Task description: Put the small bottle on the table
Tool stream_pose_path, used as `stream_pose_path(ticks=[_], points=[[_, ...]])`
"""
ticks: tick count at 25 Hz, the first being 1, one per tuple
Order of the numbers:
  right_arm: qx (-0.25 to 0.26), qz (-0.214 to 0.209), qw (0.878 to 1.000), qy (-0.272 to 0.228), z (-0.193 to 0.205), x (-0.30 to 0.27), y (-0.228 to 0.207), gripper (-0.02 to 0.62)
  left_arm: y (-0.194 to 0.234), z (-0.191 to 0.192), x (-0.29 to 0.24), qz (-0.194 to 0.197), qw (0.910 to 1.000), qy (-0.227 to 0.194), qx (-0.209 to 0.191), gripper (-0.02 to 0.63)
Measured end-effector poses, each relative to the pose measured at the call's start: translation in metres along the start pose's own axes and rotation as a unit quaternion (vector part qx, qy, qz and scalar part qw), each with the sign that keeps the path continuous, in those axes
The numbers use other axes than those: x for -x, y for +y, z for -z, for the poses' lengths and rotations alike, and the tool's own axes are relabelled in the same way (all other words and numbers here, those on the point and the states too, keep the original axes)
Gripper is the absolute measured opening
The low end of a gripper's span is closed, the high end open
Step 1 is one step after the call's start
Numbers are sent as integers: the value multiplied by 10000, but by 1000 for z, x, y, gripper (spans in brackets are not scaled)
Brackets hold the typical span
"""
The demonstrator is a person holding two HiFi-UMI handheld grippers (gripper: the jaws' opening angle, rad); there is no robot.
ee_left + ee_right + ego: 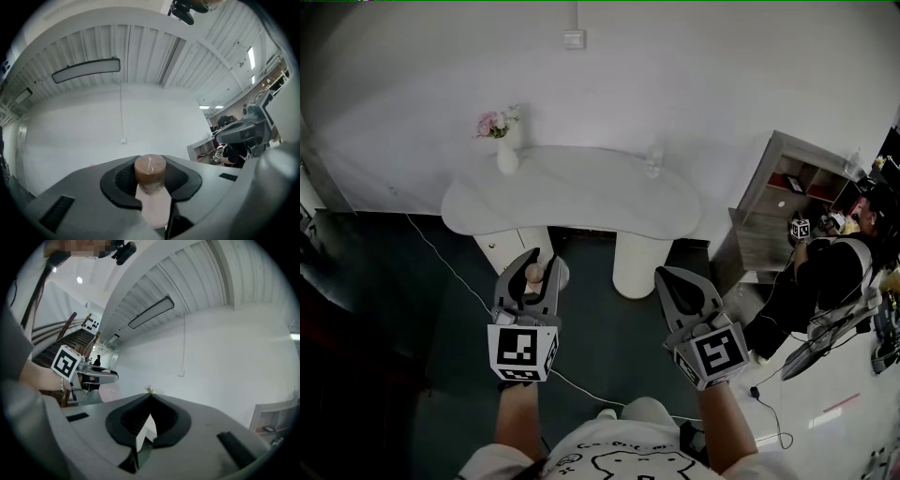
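Observation:
The small bottle (534, 273), pale with a round brown cap, stands upright between the jaws of my left gripper (532, 274), which is shut on it. In the left gripper view the bottle's cap (150, 168) rises above the dark pads (123, 180), and the left gripper (151, 187) points up at the wall. The white table (581, 202) lies ahead of both grippers, across a strip of dark floor. My right gripper (672, 278) is level with the left one, jaws shut with nothing between them. In the right gripper view the right gripper (149, 401) shows its tips meeting.
A white vase with pink flowers (506, 150) stands at the table's back left and a clear glass item (653, 161) at its back right. A wooden shelf unit (787, 192) and a seated person (834, 267) are to the right. A cable (450, 258) runs over the floor.

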State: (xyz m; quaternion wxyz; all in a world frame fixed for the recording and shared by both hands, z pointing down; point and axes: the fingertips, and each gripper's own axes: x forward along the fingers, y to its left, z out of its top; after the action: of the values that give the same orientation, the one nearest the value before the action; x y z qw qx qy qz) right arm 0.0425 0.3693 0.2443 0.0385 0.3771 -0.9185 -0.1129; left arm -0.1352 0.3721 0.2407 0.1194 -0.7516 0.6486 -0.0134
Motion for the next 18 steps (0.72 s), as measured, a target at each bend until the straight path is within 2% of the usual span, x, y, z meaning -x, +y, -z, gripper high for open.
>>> stream_pose_path(ticks=[10, 18], points=[[-72, 78, 9999, -41, 16, -29, -26, -5, 11, 14, -34, -57, 10000, -5, 15, 112], [-148, 117, 9998, -94, 44, -75, -77, -5, 4, 38, -102, 4, 10000, 6, -34, 112]])
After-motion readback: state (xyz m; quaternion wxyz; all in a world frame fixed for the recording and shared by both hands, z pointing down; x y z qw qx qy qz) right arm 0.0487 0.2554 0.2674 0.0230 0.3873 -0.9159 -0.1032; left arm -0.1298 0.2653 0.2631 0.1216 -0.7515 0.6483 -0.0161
